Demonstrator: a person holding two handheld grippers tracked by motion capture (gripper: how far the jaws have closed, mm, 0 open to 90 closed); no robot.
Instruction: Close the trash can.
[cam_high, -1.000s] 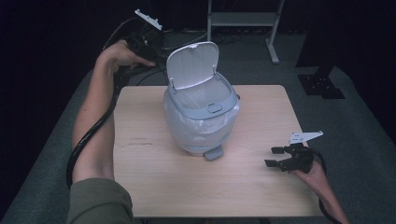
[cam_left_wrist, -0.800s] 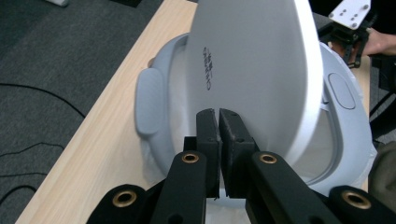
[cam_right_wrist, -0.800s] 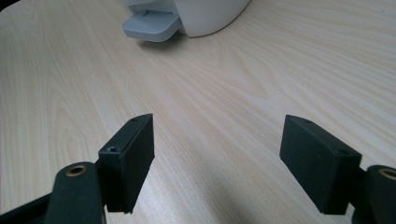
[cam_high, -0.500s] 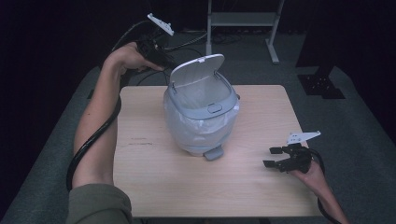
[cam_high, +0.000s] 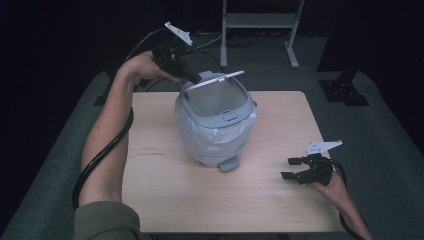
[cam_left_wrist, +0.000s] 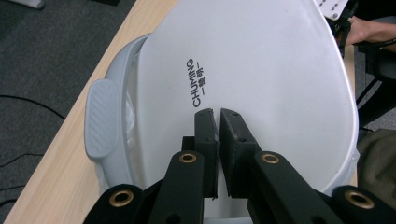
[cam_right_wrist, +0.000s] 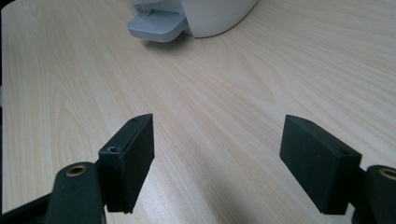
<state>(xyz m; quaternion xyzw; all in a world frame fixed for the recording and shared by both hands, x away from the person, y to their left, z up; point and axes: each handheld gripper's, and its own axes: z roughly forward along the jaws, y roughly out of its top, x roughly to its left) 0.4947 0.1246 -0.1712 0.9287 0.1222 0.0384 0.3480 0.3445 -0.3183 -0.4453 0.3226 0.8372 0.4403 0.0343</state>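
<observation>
Left gripper (cam_left_wrist: 218, 111), jaws clenched together, presses on the bin lid (cam_left_wrist: 261, 70), half-lowered; right gripper (cam_high: 292, 168) rests released on the surface (cam_high: 165, 200).

Small pale grey pedal bin (cam_high: 215, 127), rounded and bulging, upright near the middle of the wooden worktop (cam_high: 165, 200). Lined with a thin translucent bag (cam_high: 200, 137), folded out over the sides below the rim. Grey foot pedal (cam_high: 228, 163) jutting from the base on the near side, resting on the wood. White oval lid (cam_left_wrist: 261, 79), printed "CHUMING" in black, hinged at the far edge, lowered to almost level just above the rim, not yet shut. Small latch tab (cam_high: 229, 117) on the front of the rim.
</observation>
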